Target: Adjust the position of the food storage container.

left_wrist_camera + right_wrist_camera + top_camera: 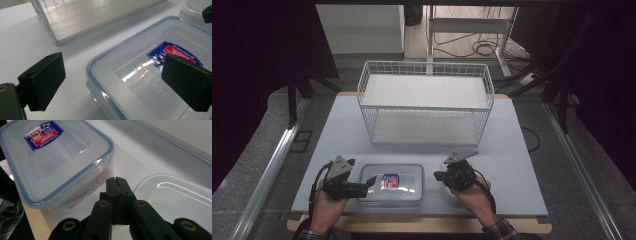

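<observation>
We read the work as handling the lidded clear container (393,183), which sits on the near part of the bench (522,165), its long axis running from nine to three o'clock in the high view, with its labelled lid clipped on and a wire basket (424,102) standing well apart from it at twelve o'clock. The relation that matters to us is how the box lies between our two tools. Our left tool (368,186) stands at the box's nine o'clock end with its jaws apart: in the left gripper view one pad (43,81) hangs beside the box's short end over the bare bench, and the other (188,83) hangs over the lid near the label (175,53), so the left rim lies between them without either pad pressing on it, as far as we can tell. Our right tool (116,182) has its jaws together on nothing; in the right gripper view its tip points between the box's three o'clock end, which lies at about eleven o'clock from the tip, and a second translucent white lid or tub (180,200) just beside it at two o'clock. We judge that our left tool is the nearer and better placed one, already straddling the short end, whereas our right tool would have to open and swing towards nine o'clock before it could take the other end.
</observation>
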Demonstrator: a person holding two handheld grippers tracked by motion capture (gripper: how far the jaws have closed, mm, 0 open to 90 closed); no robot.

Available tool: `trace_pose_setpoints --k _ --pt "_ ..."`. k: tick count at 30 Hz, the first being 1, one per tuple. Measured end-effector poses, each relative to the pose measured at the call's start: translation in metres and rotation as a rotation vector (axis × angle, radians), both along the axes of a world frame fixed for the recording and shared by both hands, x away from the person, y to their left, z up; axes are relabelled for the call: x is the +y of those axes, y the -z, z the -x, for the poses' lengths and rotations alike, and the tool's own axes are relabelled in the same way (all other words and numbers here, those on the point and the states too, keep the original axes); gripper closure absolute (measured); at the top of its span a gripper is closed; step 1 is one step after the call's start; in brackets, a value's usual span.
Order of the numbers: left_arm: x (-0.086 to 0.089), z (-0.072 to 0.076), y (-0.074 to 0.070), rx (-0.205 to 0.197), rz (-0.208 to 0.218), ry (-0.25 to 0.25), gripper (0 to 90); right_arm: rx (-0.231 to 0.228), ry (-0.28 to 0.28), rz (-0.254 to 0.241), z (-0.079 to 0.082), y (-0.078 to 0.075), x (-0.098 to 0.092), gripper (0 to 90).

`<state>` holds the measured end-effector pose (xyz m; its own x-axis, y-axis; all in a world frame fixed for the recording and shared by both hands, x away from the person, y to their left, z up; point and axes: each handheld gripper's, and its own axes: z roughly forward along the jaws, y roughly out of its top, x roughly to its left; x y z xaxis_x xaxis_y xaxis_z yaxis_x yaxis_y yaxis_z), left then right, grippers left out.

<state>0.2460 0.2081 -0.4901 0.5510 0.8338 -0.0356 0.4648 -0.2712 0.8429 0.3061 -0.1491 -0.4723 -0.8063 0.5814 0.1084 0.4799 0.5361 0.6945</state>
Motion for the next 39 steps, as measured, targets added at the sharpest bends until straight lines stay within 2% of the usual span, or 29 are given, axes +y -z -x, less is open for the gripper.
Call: trace_pose_setpoints --k 9,20,30,39 --pt "-0.001 0.000 0.001 0.006 -0.009 0.000 5.2 0.003 -0.015 0.032 0.003 0.004 0.005 89.0" --pt "-0.001 0.000 0.001 0.010 -0.016 -0.003 5.3 -0.011 0.030 0.037 -0.001 0.004 -0.011 89.0" --pt "0.001 0.000 0.001 0.010 -0.015 -0.008 5.3 -0.018 0.108 0.045 -0.006 0.002 -0.036 89.0" --pt "0.001 0.000 0.001 0.012 -0.012 -0.014 5.4 -0.022 0.200 0.049 -0.011 0.000 -0.070 89.0"
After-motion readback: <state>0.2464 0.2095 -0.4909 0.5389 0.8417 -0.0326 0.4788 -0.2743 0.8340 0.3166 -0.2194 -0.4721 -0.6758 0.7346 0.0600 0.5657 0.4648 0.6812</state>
